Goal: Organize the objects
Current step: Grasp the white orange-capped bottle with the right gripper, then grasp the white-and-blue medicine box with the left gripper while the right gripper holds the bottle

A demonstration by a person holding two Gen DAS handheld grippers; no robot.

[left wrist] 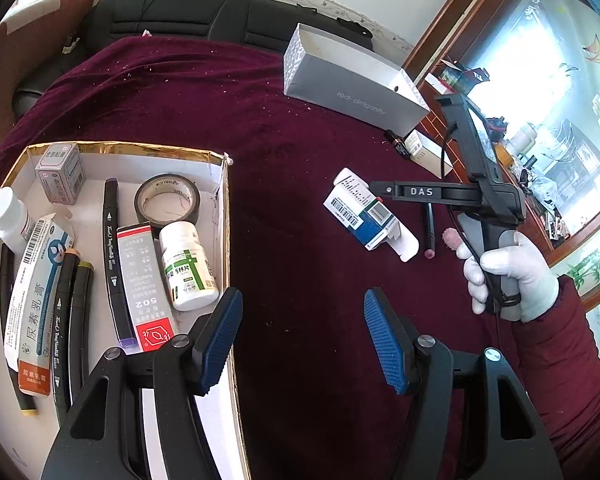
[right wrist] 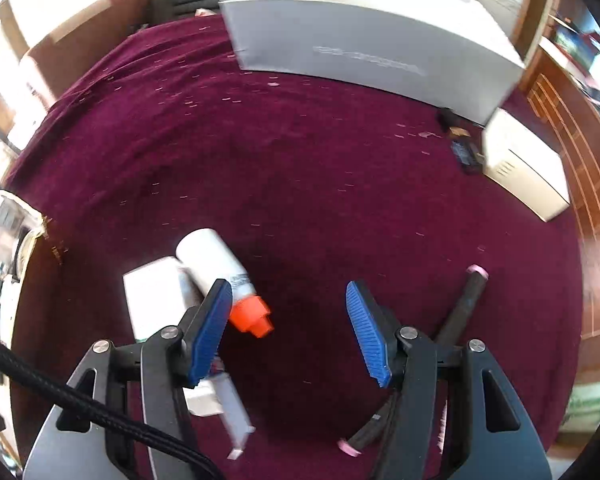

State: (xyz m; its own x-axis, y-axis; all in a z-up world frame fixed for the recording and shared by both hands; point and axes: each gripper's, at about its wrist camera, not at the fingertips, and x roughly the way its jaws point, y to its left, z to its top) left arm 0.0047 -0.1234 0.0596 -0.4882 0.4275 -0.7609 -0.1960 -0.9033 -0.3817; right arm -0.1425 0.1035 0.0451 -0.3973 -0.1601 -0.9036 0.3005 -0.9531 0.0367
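Surface: covered in a dark maroon cloth speckled with pale crumbs, spreading ahead of both tools.
Grey box: long, lettered on its side, lying far ahead and to the right of the left tool; in the right wrist view it fills the top, well beyond the right tool.
Tray: white cardboard with a gold rim, ahead-left of the left tool, whose left finger hangs over its near right edge.
Tray contents: a roll of black tape, a white pill bottle, a red-and-grey glue carton, black markers, an ointment carton, a small grey carton.
Left tool: blue pads spread wide, nothing between them, above bare cloth.
Right tool: jaws wide apart and empty, low over the cloth; a white-gloved hand grips its handle.
White bottle with orange cap: lying on the cloth, partly behind the right tool's left finger, resting against a white carton.
Black pen with pink ends: lying just right of the right tool's right finger.
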